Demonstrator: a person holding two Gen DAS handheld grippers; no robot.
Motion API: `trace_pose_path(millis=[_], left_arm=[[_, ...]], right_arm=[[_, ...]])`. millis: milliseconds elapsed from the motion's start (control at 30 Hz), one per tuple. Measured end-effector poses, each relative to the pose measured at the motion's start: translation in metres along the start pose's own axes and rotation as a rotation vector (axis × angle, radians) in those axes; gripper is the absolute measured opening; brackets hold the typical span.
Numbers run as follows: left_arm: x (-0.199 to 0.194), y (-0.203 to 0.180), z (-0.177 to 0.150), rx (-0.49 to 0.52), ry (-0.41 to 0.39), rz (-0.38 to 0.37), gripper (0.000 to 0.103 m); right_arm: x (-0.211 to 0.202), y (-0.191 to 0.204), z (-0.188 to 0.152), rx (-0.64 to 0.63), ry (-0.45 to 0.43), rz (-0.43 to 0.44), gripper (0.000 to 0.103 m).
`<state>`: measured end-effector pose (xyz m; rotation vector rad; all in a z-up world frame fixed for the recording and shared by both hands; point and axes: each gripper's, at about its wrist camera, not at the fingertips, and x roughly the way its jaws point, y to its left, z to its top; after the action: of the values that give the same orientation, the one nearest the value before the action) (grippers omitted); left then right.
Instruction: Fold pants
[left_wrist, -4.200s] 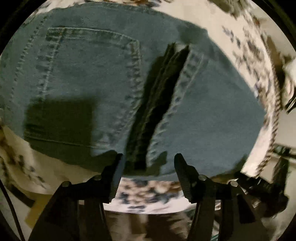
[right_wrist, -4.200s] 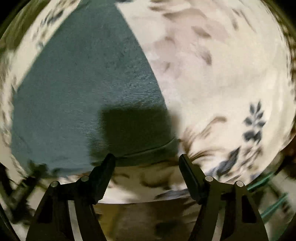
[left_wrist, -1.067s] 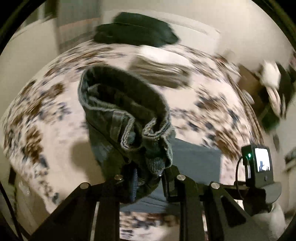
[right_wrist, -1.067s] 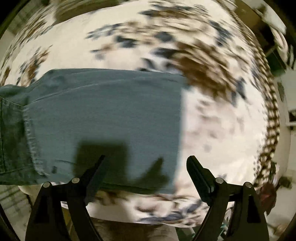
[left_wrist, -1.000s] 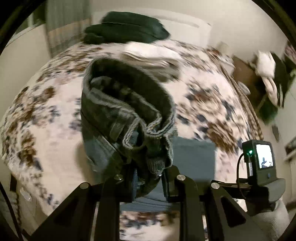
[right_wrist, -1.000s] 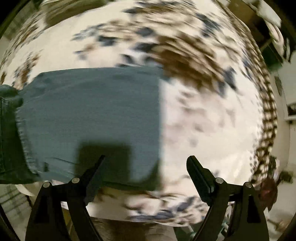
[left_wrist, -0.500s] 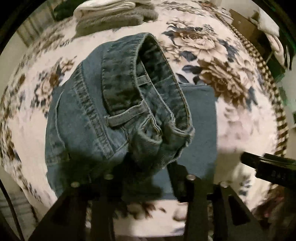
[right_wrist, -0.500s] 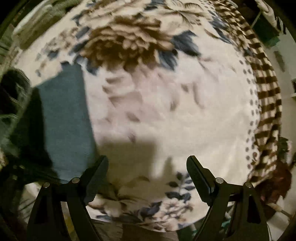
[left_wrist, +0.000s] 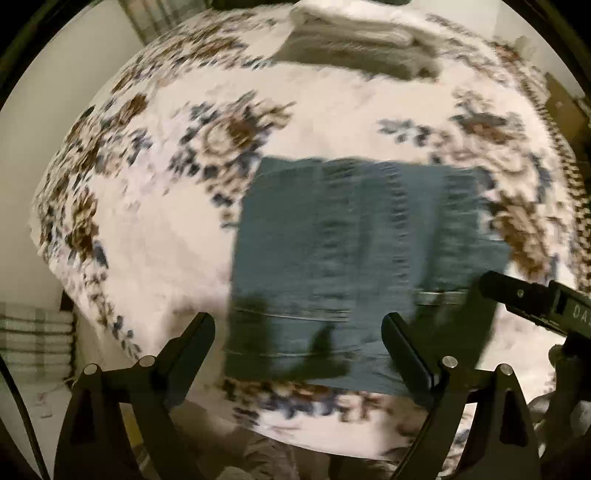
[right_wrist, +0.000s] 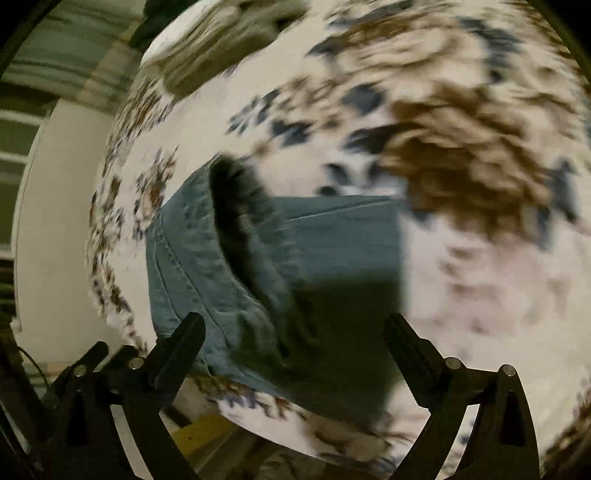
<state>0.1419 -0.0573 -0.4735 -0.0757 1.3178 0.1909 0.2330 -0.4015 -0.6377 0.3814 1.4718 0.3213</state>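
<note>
The blue jeans (left_wrist: 354, 258) lie folded in a rough rectangle on the floral bedspread (left_wrist: 147, 236). In the right wrist view the jeans (right_wrist: 332, 240) show the dark open waistband on top of the folded legs. My left gripper (left_wrist: 298, 345) is open and empty, above the near edge of the jeans. My right gripper (right_wrist: 293, 345) is open and empty, above the jeans' near edge; part of it (left_wrist: 535, 302) shows at the right of the left wrist view. Both views are motion-blurred.
A stack of folded white and grey towels (left_wrist: 362, 40) lies at the far side of the bed; it also shows in the right wrist view (right_wrist: 221, 40). The bed's near edge (left_wrist: 295, 428) runs just below the jeans. A striped border (left_wrist: 569, 155) edges the bedspread on the right.
My left gripper has let go of the jeans' waistband and opened; the waist end now lies laid over the legs. Both grippers have pulled back from the bed.
</note>
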Motion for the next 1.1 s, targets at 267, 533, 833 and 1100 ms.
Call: trace_pose_path(millis=[267, 533, 833, 1100], left_arm=[[0.044, 0.034, 0.002, -0.023, 0.055, 0.064, 0.092], [0.045, 0.049, 0.010, -0.019, 0.061, 0.043, 0.092], [0.036, 0.038, 0.021, 0.025, 0.054, -0.011, 0.092], [0.054, 0.016, 0.033, 0.070, 0.075, -0.049, 0.092]], right_arm=[[0.089, 0.035, 0.014, -0.055, 0.099, -0.109, 0.099], [0.059, 0.072, -0.010, -0.113, -0.049, -0.238, 0.021], [-0.022, 0.041, -0.044, 0.028, -0.139, -0.282, 0.016], [-0.035, -0.065, -0.065, 0.212, -0.057, -0.327, 0.023]])
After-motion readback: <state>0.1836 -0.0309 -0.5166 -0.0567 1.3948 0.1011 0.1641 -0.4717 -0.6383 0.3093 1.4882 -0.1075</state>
